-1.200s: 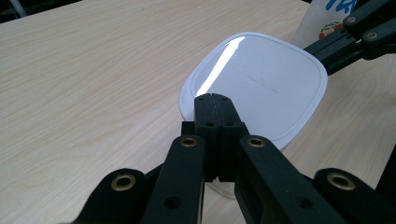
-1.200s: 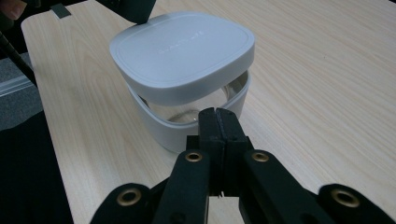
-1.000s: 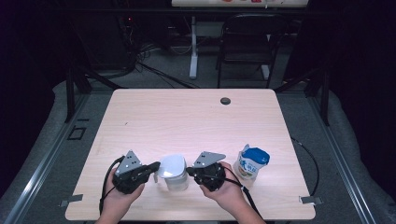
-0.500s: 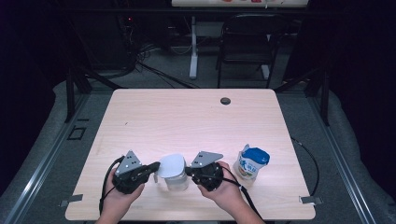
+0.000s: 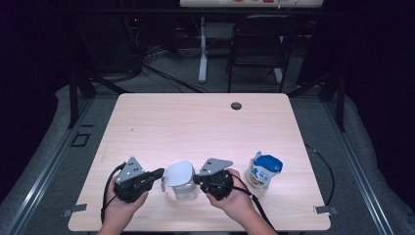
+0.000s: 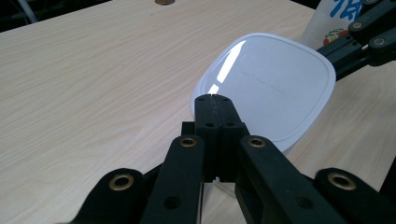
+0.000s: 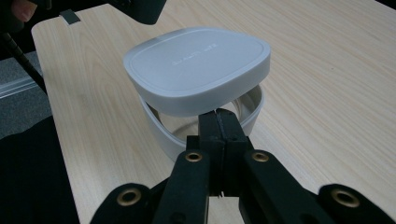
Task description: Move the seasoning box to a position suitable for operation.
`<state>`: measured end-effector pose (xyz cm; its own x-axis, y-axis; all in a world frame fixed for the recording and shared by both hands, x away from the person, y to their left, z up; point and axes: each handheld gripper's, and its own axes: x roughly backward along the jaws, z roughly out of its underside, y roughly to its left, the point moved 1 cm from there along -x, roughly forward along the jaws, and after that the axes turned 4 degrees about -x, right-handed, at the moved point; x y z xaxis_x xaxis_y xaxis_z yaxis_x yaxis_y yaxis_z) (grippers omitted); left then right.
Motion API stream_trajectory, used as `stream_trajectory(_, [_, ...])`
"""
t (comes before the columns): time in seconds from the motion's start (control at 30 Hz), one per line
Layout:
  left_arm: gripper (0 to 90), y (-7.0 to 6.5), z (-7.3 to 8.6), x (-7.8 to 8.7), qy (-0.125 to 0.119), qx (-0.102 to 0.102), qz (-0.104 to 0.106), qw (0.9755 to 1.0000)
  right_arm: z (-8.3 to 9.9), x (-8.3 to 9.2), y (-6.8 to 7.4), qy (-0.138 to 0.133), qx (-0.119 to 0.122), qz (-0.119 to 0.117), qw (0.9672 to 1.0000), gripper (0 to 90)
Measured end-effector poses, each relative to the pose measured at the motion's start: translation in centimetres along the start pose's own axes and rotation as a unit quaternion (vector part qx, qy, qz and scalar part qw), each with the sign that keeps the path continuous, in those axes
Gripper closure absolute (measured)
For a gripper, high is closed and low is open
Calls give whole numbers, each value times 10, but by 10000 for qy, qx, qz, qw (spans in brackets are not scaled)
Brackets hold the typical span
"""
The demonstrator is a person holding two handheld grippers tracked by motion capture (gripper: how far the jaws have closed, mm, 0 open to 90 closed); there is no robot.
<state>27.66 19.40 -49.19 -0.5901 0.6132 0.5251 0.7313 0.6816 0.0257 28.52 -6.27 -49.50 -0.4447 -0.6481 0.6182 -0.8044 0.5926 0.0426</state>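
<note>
Standing at the near table edge between both tools, a clear rounded-square plastic container [image 7: 205, 126], rim pinched by the right gripper [image 5: 198, 179], under its tilted white lid [image 6: 271, 88], edge pinched by the left gripper [image 5: 160, 173].

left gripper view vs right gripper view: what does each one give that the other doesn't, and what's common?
Left gripper view alone: the lid's flat top with a glare streak, the printed pouch behind it, the right gripper's jaws coming in from the upper right, and the table's round hole.

Right gripper view alone: the gap under the lifted lid, the clear container below it, and the table's near edge.

Both: the white lid, the wooden table, and shut black jaws; the left gripper at the lid's edge, the right gripper at the container's rim.
</note>
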Motion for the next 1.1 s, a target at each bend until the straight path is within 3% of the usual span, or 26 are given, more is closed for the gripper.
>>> stream_trajectory(0.37, [900, 13, 7, 6, 84, 164, -177, 9997, -6, 1, 2, -13, 38, -23, 10000, 900])
stream_trajectory(1.1, [900, 19, 19, 13, 150, 294, -342, 9989, -16, 0, 6, -99, 124, -135, 9998, 900])
